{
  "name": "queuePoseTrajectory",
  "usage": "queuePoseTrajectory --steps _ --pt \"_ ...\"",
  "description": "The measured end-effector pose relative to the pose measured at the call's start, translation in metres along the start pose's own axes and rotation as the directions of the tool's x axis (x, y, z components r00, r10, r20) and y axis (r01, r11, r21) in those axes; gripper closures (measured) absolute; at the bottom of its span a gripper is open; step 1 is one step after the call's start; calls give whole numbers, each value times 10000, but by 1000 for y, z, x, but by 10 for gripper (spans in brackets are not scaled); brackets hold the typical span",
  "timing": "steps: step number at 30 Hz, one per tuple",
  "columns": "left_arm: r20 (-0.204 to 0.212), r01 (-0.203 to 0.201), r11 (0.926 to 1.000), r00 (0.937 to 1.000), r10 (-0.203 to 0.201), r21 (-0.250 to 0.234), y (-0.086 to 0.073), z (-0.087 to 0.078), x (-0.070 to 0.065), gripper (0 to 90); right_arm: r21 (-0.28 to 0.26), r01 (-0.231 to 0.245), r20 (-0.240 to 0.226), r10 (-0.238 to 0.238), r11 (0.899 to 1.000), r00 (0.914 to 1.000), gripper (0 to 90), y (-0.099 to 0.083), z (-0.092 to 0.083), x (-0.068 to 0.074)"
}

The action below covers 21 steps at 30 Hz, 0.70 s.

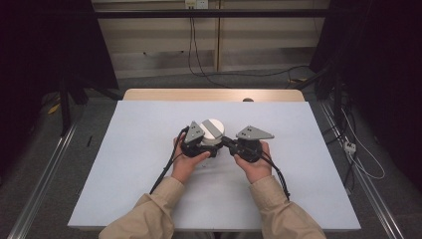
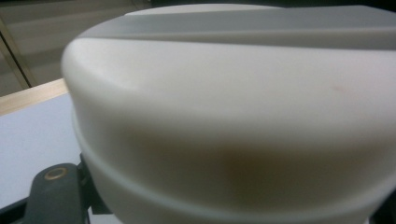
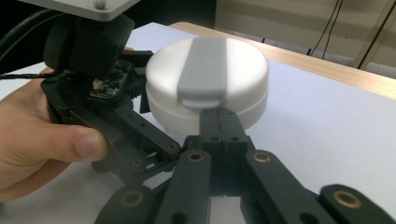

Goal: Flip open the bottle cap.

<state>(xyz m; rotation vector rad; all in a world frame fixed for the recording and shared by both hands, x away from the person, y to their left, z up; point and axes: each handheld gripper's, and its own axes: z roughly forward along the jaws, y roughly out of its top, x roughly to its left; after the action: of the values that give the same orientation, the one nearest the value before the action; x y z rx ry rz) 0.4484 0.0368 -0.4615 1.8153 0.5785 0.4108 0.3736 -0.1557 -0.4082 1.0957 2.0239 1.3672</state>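
From the high view, both grippers meet at a white round container [image 1: 211,131] near the middle of the table [image 1: 124,164], well clear of every edge — open surface all round. In the left gripper view its wall [image 2: 233,121] looms right against the camera, so the left gripper [image 1: 206,149] seemingly clamps it, though jaw closure can't be told. In the right gripper view the right gripper [image 3: 218,116] has jaws pressed together, holding nothing, tips at the grey lid tab [image 3: 201,70] — the step looks like lid opening, which next needs the tips under that tab.

A round white container [image 1: 211,133] with a domed lid and a flat grey strap [image 3: 201,70] across its top stands upright on the pale sheet, lid on, just twelve o'clock of the table's middle, fronting the left gripper view [image 2: 233,121].
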Motion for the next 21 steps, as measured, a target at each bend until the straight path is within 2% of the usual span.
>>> queuePoseTrajectory --steps 13,21 --pt "2 31 10000 10000 -31 8 0 0 0 185 -417 45 -76 -48 9991 10000 900 14 0 5" --pt "19 32 10000 10000 -32 36 0 0 0 185 -487 165 -115 -171 9987 9998 900 23 2 6"
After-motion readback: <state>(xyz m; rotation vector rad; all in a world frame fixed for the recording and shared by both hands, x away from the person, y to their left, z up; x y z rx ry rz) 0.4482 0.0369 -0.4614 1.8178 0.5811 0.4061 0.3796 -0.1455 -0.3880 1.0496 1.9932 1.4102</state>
